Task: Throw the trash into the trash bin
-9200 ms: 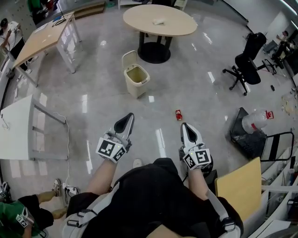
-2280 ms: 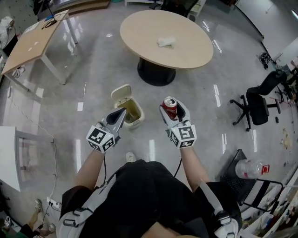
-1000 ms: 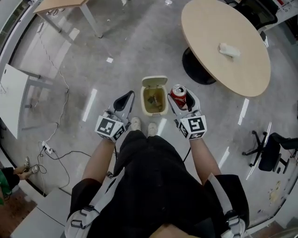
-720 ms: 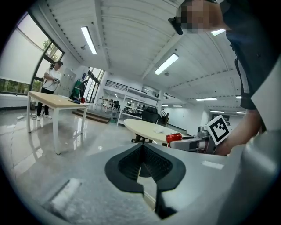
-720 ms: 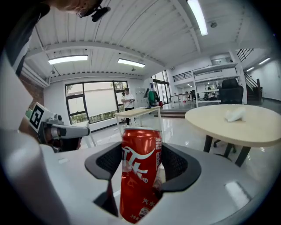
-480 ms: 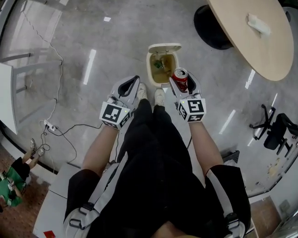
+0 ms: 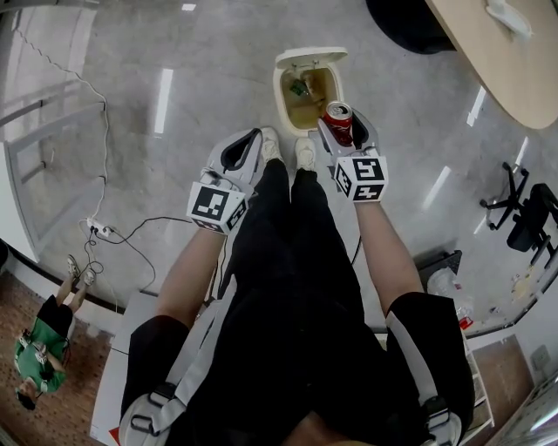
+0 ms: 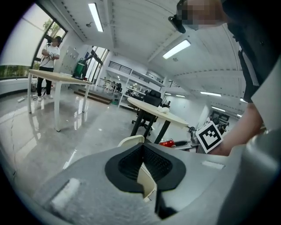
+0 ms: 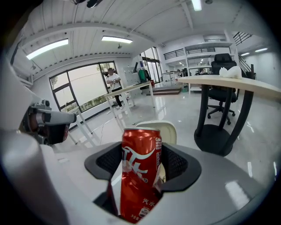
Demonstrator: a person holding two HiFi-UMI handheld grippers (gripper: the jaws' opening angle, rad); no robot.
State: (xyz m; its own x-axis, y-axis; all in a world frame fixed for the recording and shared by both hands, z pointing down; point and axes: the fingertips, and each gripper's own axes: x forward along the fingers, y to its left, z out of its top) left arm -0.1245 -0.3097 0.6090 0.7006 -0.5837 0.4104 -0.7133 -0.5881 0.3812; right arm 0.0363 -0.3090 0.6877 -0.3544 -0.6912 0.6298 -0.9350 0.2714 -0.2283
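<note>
The right tool [image 7: 344, 129] grips a red aluminium drink can [image 9: 141, 169] by its sides, with a black ridged pad pressed on it from each side. The can sits roughly upright between them, silver top uppermost. The left tool [image 8: 141, 148] holds nothing. Its tips meet, leaving only a slit lower down between the pads, through which a cream surface shows.

On the glossy grey floor [image 7: 174, 157] a small cream plastic trash bin [image 7: 280, 94] stands with its flip lid [image 7: 309, 57] open away from the person and scraps lying in its bottom. It is just ahead of the person's white shoes [image 7: 303, 153]. In the head view the can appears over the bin's near right corner, though I cannot tell whether it is truly above the opening or just beside it. The left tool hangs left of the bin, beside the left shoe. A round beige counter [image 7: 501, 61] stands beyond the bin to the right, with a crumpled white thing [image 7: 510, 16] on it.
</note>
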